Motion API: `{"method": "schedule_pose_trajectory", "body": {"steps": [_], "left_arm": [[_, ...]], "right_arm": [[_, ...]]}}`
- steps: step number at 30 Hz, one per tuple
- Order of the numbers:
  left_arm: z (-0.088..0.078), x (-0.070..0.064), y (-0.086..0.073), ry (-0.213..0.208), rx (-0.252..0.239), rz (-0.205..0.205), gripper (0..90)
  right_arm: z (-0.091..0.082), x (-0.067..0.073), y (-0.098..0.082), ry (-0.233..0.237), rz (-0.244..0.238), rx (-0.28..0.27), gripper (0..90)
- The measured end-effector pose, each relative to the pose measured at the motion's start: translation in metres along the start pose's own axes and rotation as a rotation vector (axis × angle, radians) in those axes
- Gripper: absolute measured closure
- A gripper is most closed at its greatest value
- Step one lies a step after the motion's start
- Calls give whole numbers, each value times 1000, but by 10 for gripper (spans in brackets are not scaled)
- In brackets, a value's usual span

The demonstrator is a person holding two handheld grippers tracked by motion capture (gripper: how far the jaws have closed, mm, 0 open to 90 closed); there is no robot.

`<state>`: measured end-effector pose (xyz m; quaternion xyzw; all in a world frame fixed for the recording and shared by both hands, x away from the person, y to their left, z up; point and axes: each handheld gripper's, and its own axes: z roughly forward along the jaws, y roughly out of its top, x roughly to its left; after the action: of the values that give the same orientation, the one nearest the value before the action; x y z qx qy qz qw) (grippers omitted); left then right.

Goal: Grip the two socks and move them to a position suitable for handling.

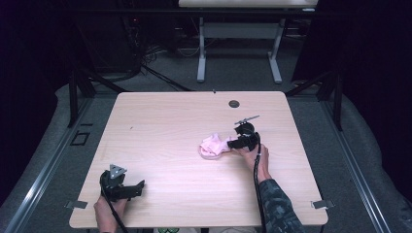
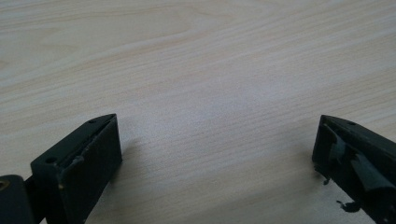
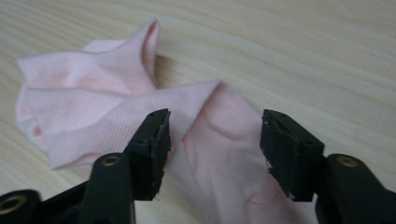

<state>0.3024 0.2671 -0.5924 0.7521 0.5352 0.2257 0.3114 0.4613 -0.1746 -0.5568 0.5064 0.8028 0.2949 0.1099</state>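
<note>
my right gripper (image 3: 214, 140) straddles the crumpled pink cloth (image 3: 116, 116) at mid-table (image 1: 160, 121), jaws parted and unclosed; i judge a pinch comes next. left gripper (image 2: 217, 154) rests wide, empty.

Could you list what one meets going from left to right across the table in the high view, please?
Left hand-held gripper → pink cloth → right hand-held gripper, at the cloth's right edge.
</note>
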Motion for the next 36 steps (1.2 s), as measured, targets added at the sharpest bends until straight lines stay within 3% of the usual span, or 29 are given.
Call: {"method": "schedule_pose_trajectory", "body": {"steps": [6,7,8,10,14,23,27,34,36], "left_arm": [[0,0,0,1,1,-2,11],[0,0,0,1,-1,-2,11],[0,0,0,1,-1,-2,11],[0,0,0,1,-1,-2,11],[0,0,0,1,-1,-2,11],[0,0,0,1,-1,-2,11],[0,0,0,1,-1,-2,11],[0,0,0,1,-1,-2,11],[0,0,0,1,-1,-2,11]], "right_arm": [[5,0,-4,-29,-15,13,554],[5,2,-5,-62,-36,18,621],[5,2,-5,-62,-36,18,621],[5,5,-8,-104,-58,2,676],[3,3,-10,-107,-47,-3,781],[-5,-9,-16,-25,19,-54,832],[-34,-5,-18,8,11,-128,831],[-70,5,-25,50,-20,-175,830],[-86,11,-32,99,-23,-199,830]]}}
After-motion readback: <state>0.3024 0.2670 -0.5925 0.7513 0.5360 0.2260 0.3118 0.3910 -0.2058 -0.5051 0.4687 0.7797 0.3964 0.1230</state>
